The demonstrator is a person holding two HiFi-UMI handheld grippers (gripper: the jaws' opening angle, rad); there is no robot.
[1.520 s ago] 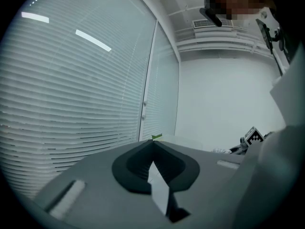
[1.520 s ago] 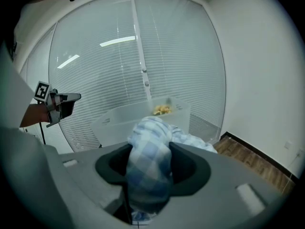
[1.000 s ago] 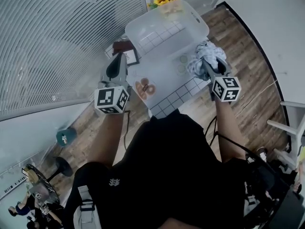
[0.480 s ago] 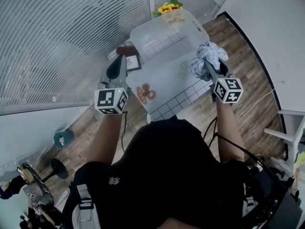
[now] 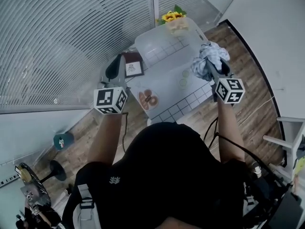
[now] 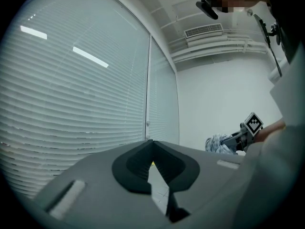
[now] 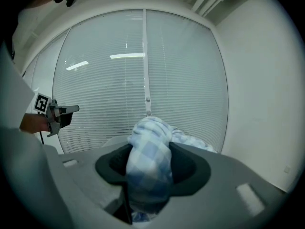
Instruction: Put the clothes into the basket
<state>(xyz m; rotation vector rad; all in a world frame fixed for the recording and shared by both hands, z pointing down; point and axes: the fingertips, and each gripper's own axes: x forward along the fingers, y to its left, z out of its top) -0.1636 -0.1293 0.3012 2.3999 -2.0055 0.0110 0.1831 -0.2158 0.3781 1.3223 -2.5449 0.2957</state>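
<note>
Right claw [image 7: 148, 175] clamped on checked cloth [image 7: 152, 142], near basket [image 5: 143, 44]

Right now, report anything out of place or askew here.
Nothing stands out. The clear plastic basket sits upright on the white tiled table, and the blue-and-white checked cloth is bunched in the right gripper.

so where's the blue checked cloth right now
Head view, right side: the cloth is bunched in the right gripper, held up next to the clear basket's right edge.
</note>
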